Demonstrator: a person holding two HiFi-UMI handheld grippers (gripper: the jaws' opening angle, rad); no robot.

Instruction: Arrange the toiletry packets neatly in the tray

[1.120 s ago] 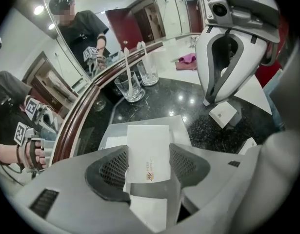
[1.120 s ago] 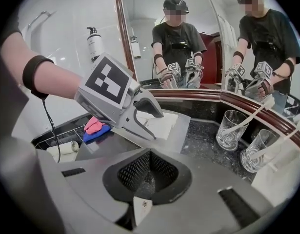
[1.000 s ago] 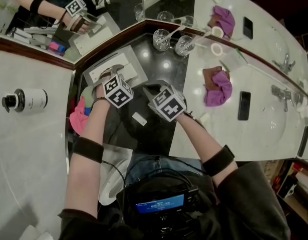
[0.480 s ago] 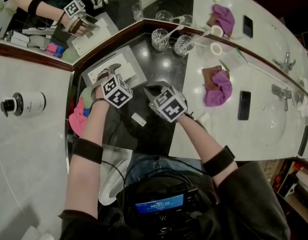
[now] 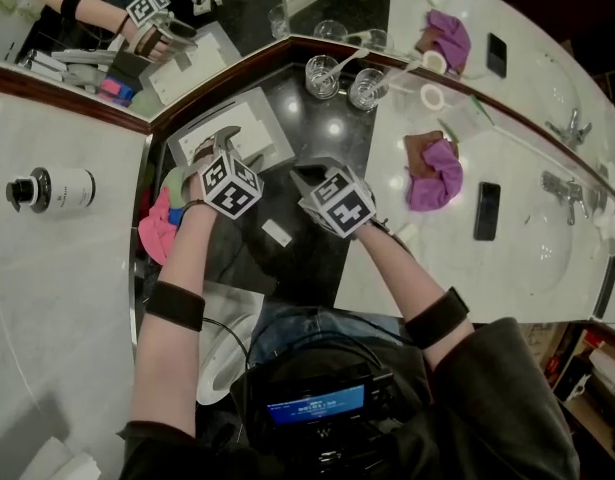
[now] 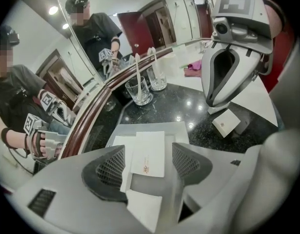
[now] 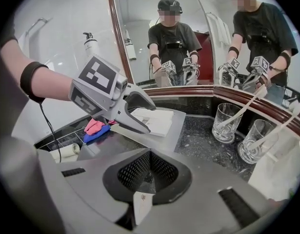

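A grey tray (image 5: pixel 275 120) sits on the black counter by the mirror, with white toiletry packets (image 6: pixel 149 152) lying flat in it. My left gripper (image 6: pixel 149 164) hovers over the tray. Its jaws have just been opening and stand open, and a white packet (image 6: pixel 144 209) lies under the gap with no pad pressing on it. To the right of the tray my right gripper (image 7: pixel 149 168) is shut on a thin white packet (image 7: pixel 142 206) held edge-on. One more small packet (image 5: pixel 277 234) lies loose on the counter between the two hands.
Two glasses (image 5: pixel 323 76) with spoons stand behind the tray near the mirror corner. A pink and blue cloth (image 5: pixel 155 234) lies left of the tray. A purple cloth (image 5: pixel 435 176), a black phone (image 5: pixel 486 211) and a bottle (image 5: pixel 55 189) rest on the white counters.
The left gripper's jaws have widened over the tray and the hand has shifted slightly. The right gripper has stayed put with its packet.
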